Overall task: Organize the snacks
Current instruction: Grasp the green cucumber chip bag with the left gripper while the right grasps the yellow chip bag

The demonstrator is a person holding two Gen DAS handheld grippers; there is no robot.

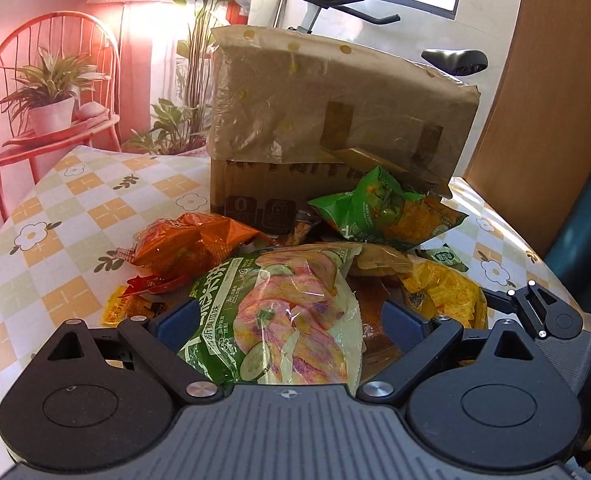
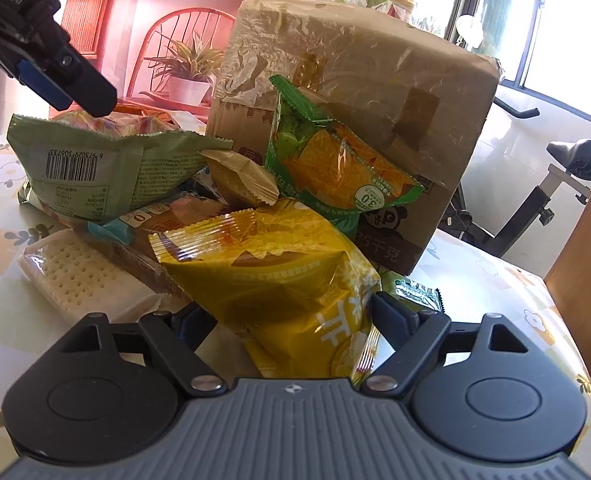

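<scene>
A pile of snack packets lies in front of a taped cardboard box [image 1: 335,112], which also shows in the right wrist view [image 2: 355,92]. My left gripper [image 1: 287,320] is open, its jaws on either side of a green chips bag [image 1: 279,312] at the top of the pile; the same bag shows from behind in the right wrist view [image 2: 107,168]. My right gripper [image 2: 287,312] is open around a yellow packet [image 2: 279,280]. A green and orange packet [image 2: 335,164] leans on the box. An orange packet [image 1: 187,244] lies at the left of the pile.
The table has a checked flower cloth [image 1: 75,208]. A white cracker pack [image 2: 71,276] and a brown packet [image 2: 167,232] lie at the left of the pile. The left gripper [image 2: 67,80] shows at the upper left of the right wrist view. An exercise bike [image 2: 555,184] stands behind the table.
</scene>
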